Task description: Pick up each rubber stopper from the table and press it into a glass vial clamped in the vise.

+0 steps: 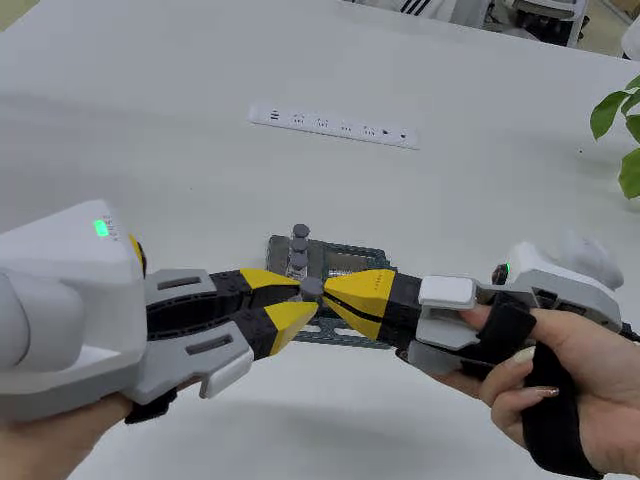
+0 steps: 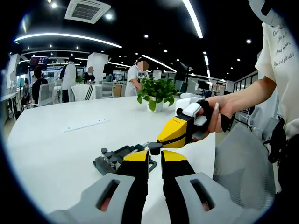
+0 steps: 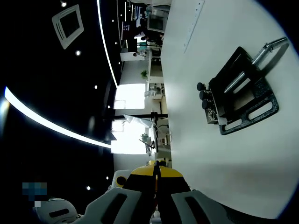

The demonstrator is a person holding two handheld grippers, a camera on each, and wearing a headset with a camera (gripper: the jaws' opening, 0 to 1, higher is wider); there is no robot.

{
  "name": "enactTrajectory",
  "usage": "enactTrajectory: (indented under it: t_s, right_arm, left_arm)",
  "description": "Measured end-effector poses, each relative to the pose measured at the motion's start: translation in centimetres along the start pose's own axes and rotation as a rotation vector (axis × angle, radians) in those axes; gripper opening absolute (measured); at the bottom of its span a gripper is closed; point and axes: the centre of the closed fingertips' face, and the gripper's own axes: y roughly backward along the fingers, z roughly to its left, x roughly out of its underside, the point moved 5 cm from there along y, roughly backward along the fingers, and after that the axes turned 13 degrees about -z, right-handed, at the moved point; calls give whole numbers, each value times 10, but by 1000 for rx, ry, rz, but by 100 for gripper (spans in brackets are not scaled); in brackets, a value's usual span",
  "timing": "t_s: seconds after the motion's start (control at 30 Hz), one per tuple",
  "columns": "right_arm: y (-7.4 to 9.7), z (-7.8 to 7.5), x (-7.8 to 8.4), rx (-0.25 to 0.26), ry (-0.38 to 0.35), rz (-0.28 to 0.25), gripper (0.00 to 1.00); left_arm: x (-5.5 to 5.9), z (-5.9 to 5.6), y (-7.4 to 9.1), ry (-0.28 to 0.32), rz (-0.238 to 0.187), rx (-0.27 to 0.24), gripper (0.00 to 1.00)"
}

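The right hand-held gripper [image 2: 160,143] is pinching a dark grey rubber stopper [image 1: 312,288] at the very tips of its yellow jaws, which are closed down on it. It is holding the stopper in the air, off the white tabletop [image 1: 150,170], over the near edge of the vise [image 1: 345,262]. The left hand-held gripper [image 2: 155,153] is reaching in from the other side. Its jaws are standing a narrow gap apart with nothing between them, and their tips are sitting just beside the stopper. Whether they are touching it cannot be told.

The black vise is lying flat on the tabletop. A short row of vials [image 1: 298,246] is standing along its left side, each already wearing a grey stopper. A white power strip [image 1: 333,125] is lying well beyond the vise. Green plant leaves [image 1: 625,130] are showing at the right edge of the head view.
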Motion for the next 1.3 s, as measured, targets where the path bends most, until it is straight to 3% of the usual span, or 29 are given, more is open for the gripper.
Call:
enactTrajectory:
  t_s: [0.8, 1.0, 1.3]
  right_arm:
    - [0, -1, -2, -32, -48, -11, 0]
    - [1, -2, -3, -35, -34, -9, 0]
    - [1, -4, -3, -31, 78, -13, 0]
  left_arm:
    - [0, 1, 3, 46, -20, -15, 5]
    - [0, 0, 3, 37, -10, -11, 4]
    - [2, 2, 3, 17, 11, -10, 4]
